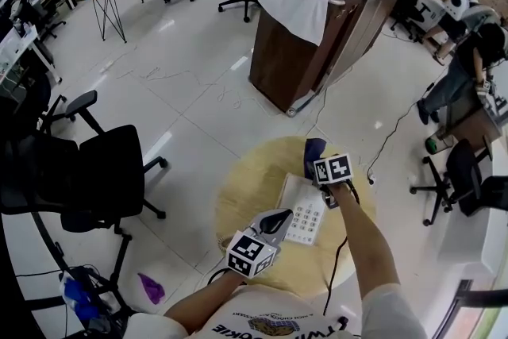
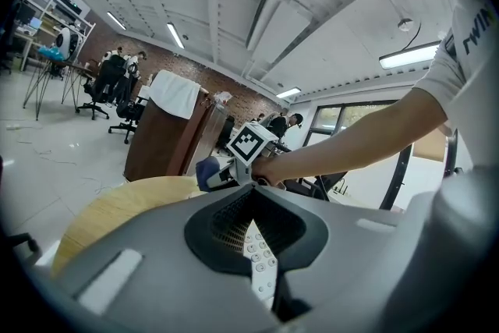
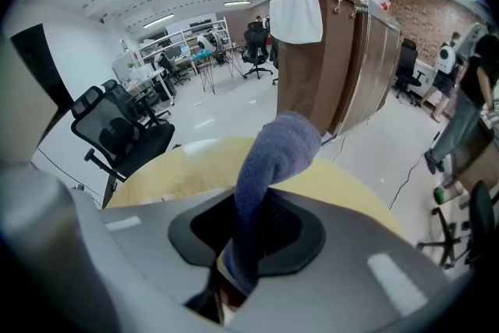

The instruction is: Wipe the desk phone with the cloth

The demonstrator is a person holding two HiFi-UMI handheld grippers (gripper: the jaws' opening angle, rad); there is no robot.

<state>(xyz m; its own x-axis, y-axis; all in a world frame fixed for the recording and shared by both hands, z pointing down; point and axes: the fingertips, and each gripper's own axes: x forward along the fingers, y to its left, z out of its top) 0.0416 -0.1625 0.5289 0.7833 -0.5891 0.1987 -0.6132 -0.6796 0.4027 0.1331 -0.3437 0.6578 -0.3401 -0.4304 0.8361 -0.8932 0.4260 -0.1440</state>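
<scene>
the right gripper (image 3: 262, 197) has its jaws pinched on a blue-grey cloth (image 3: 277, 158), which stands up out of the tips and folds over forward. in the head view the right gripper (image 1: 318, 169) hangs over the far end of the desk phone (image 1: 306, 218), with the cloth (image 1: 313, 148) over the table's (image 1: 246, 188) far side, just inside the rim. the left gripper (image 2: 250, 190) has its jaws pressed together at the tips with nothing between them; a strip of the phone's keypad (image 2: 261, 263) shows through the slit below. from above, the left gripper (image 1: 279, 219) sits at the phone's left edge, and whether it touches the phone cannot be told. the white phone lies right of the round table's centre, and bare wood is open to its left. a black cable (image 1: 341, 250) runs off the near rim. a black office chair (image 1: 99, 167) stands well apart on the left, and a wooden cabinet (image 1: 305, 44) with a white towel (image 1: 294, 0) draped on it stands beyond the table, with open floor between.
</scene>
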